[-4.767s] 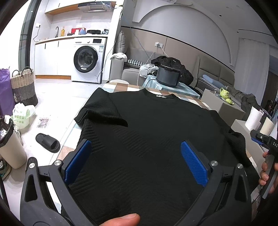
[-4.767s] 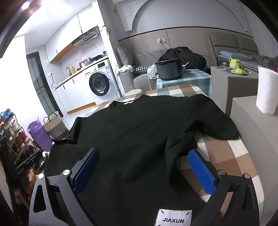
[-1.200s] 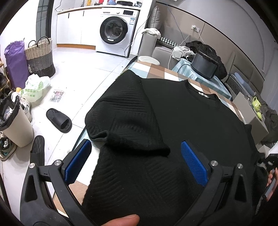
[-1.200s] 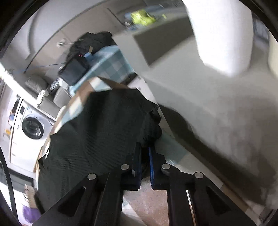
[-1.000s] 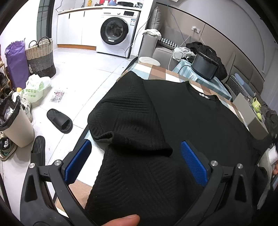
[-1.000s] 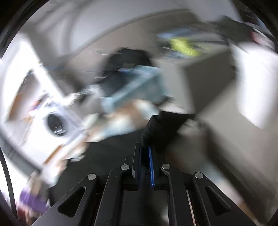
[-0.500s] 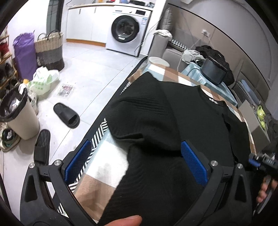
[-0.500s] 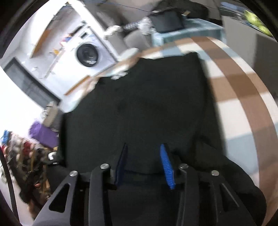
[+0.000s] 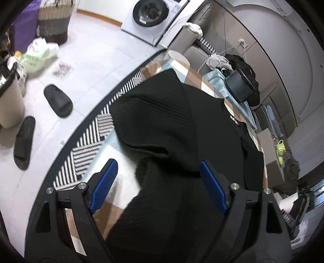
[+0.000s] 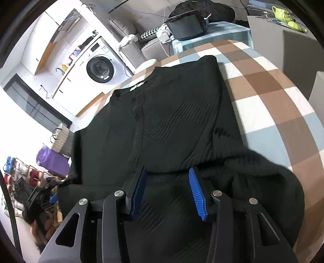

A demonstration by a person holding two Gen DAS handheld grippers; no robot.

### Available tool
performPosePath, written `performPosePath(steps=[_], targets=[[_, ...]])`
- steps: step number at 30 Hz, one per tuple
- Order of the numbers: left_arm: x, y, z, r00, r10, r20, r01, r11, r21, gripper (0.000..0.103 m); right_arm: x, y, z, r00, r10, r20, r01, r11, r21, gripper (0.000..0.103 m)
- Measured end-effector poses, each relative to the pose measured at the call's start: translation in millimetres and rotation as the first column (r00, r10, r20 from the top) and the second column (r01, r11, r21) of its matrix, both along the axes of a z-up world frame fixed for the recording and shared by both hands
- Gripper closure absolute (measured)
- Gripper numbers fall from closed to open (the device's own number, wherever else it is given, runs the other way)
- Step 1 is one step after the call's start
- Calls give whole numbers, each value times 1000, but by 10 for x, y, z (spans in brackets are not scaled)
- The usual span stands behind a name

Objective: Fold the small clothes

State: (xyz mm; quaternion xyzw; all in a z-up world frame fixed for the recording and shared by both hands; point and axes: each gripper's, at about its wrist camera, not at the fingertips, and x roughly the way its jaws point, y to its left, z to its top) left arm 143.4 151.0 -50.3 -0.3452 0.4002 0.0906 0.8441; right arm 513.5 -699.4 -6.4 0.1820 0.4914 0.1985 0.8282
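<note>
One black top (image 9: pixel 172 125), two open-jawed tools (image 9: pixel 157 182) (image 10: pixel 167 191), perhaps two slippers (image 9: pixel 58 101).

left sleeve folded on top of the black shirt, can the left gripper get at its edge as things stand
Probably yes. The left gripper is open just above the black shirt, and the folded left sleeve has its hem lying between the blue fingers with nothing covering it.

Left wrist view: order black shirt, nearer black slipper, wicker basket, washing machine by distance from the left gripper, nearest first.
1. black shirt: directly under and ahead of the open left gripper, on the checked tablecloth.
2. nearer black slipper: on the floor, left of the table.
3. wicker basket: far upper left.
4. washing machine: top centre, by the far wall. Basket and machine are close to call.
</note>
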Motion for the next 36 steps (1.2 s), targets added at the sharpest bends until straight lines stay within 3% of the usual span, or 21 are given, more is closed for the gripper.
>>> performPosePath(steps=[3, 5, 6, 8, 10, 13, 18, 20, 22, 24, 26, 29, 34, 36], targets=[[152, -24, -60, 1000, -13, -4, 13, 997, -74, 25, -28, 14, -21, 1000, -3, 3, 3, 1000, 19, 58], [226, -37, -63, 1000, 14, -7, -14, 998, -55, 40, -54, -39, -32, 1000, -24, 3, 24, 999, 33, 58], [263, -49, -55, 1000, 28, -8, -28, 999, -39, 44, -57, -50, -44, 1000, -31, 1, 31, 999, 38, 57], [316, -40, -29, 998, 71, 1, -71, 998, 2, 75, -81, -92, -67, 999, -44, -7, 45, 998, 55, 57], [379, -28, 29, 996, 92, 20, -93, 994, 50, 97, -108, -133, -84, 998, -56, -9, 56, 996, 76, 57], [496, -153, 247, 995, 72, 68, -83, 981, 175, 99, -159, -187, -82, 998, -69, -5, 69, 993, 92, 57], [839, -638, 688, 983, -93, 161, 43, 957, 287, 99, -265, -351, -64, 992, -126, 5, 124, 985, 121, 57], [1047, -967, 850, 960, -201, 195, 132, 939, 318, 99, -291, -399, -74, 991, -137, -1, 136, 984, 119, 57], [1261, -1377, 899, 919, -349, 186, 272, 899, 343, 99, -319, -440, -65, 989, -149, -1, 148, 982, 117, 57], [1379, -1696, 832, 875, -462, 145, 398, 857, 326, 89, -345, -483, -43, 986, -165, 4, 164, 980, 110, 57], [1378, -1854, 759, 845, -527, 93, 482, 825, 295, 55, -353, -505, -35, 985, -172, 4, 170, 979, 112, 57], [1193, -1731, 751, 865, -481, 143, 425, 854, 300, 32, -372, -517, -23, 985, -174, 10, 172, 979, 113, 57], [1069, -1230, 649, 932, -344, 118, 307, 918, 250, 32, -355, -479, -15, 988, -156, 15, 153, 982, 109, 57], [1062, -1026, 561, 948, -302, 104, 273, 935, 225, 32, -337, -463, -25, 989, -149, 15, 146, 983, 109, 57]])
